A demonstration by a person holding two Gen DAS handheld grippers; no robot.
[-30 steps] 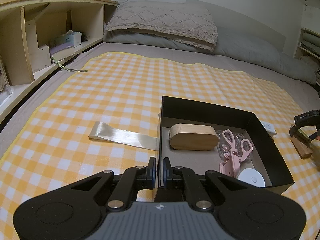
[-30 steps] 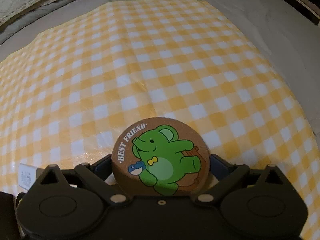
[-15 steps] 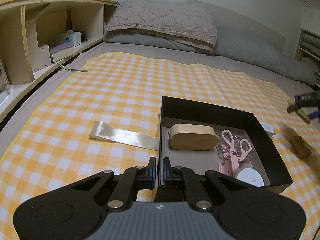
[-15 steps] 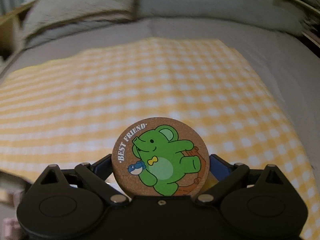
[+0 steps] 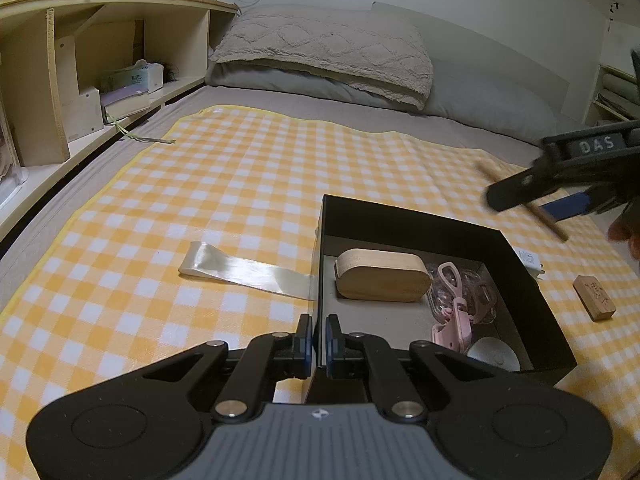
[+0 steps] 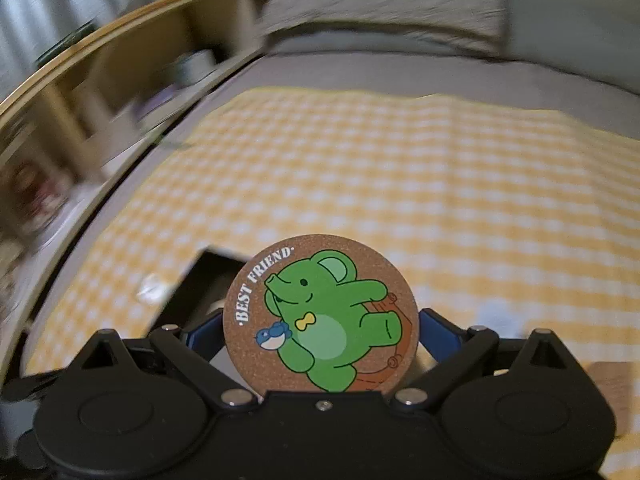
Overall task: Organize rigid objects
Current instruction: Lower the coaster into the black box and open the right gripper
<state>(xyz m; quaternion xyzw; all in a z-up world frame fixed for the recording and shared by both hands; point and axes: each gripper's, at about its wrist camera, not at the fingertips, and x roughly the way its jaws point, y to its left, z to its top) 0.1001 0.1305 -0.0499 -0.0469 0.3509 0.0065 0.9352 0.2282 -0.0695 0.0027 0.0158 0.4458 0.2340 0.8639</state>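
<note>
A black box sits on the yellow checked cloth. In it lie a wooden oval case, pink scissors and a white round object. My left gripper is shut on the box's near left wall. My right gripper is shut on a round cork coaster with a green elephant; in the left wrist view the gripper hangs above the box's right side, the coaster seen edge-on. The box shows below it, blurred.
A small wooden block and a white adapter lie right of the box. A clear plastic strip lies left of it. Pillows are at the back, a wooden shelf unit at the left.
My right gripper has lifted the coaster off the cloth and swung left, up over the box's right side. The left gripper has stayed still on the box wall.
</note>
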